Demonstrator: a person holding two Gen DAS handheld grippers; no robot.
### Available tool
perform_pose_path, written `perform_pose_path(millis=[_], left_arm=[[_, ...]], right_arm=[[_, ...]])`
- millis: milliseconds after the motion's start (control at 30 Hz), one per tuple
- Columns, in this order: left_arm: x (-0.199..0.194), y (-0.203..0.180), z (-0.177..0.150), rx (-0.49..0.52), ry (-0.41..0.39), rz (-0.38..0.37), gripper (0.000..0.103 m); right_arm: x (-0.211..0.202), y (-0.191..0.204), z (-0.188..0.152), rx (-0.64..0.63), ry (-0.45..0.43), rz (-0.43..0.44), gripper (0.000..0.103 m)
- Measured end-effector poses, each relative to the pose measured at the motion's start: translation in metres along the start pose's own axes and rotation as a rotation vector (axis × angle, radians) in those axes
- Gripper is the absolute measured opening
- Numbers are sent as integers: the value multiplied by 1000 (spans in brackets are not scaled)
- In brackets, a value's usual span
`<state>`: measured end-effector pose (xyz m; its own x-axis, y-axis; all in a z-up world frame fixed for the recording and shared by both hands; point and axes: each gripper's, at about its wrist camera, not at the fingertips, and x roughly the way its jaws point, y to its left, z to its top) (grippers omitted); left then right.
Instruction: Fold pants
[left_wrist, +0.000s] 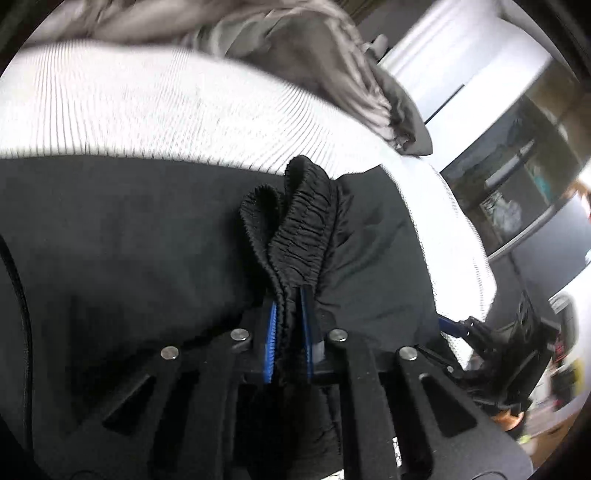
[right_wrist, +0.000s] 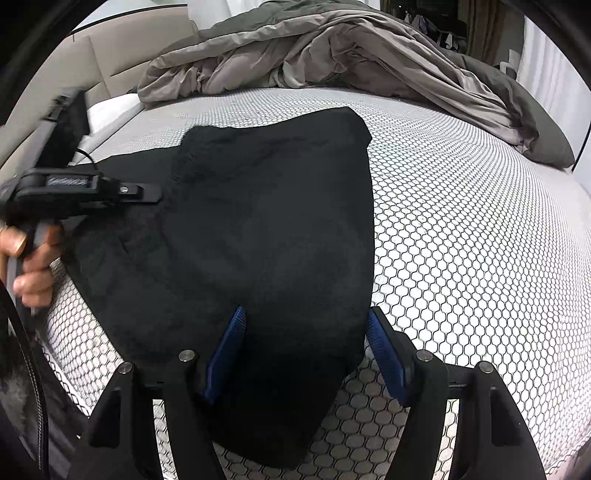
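While my left gripper (left_wrist: 290, 317) has its blue-padded fingers (left_wrist: 270, 332) pinched tight on the gathered elastic waistband (left_wrist: 295, 221), that bunched band stands up between and just beyond the tips. Past it and to either side, the black pants (left_wrist: 129, 240) lie spread on the bed (left_wrist: 166, 110), with a rumpled grey duvet (left_wrist: 314, 48) heaped farther ahead.

My right gripper (right_wrist: 306, 325) has its fingers (right_wrist: 231, 343) spread wide and holds nothing. One blue pad sits over the black fabric, the other just off its edge above the honeycomb-patterned mattress cover. The pants (right_wrist: 266, 221) run forward from between those fingers. Off to the left of them I see the left gripper (right_wrist: 140, 192) at the pants' edge, the hand (right_wrist: 33, 266) gripping its handle. The duvet (right_wrist: 332, 48) lies beyond.
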<state>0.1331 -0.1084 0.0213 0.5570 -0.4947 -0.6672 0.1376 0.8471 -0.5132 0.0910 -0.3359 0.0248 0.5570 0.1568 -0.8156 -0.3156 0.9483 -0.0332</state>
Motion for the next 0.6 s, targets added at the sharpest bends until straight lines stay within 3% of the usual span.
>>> perform_pose_path(millis=[133,267,367,500,600], left_arm=[[-38,2,10,8,-82,-18,7],[-85,41,12,-21,-162,71,7],[-86,76,6,-52,-114,185,7],[-82,114,-3,-121,-68,172,9],[-78,110,-1,-65,-38,208,15]], right_arm=[[6,-3,7,48,4,15,71],[6,3,21,93,-17,72,71],[9,17,29,39,-8,78,71],[22,28,30,9,38,90,72],[23,28,28,-1,37,85,72]])
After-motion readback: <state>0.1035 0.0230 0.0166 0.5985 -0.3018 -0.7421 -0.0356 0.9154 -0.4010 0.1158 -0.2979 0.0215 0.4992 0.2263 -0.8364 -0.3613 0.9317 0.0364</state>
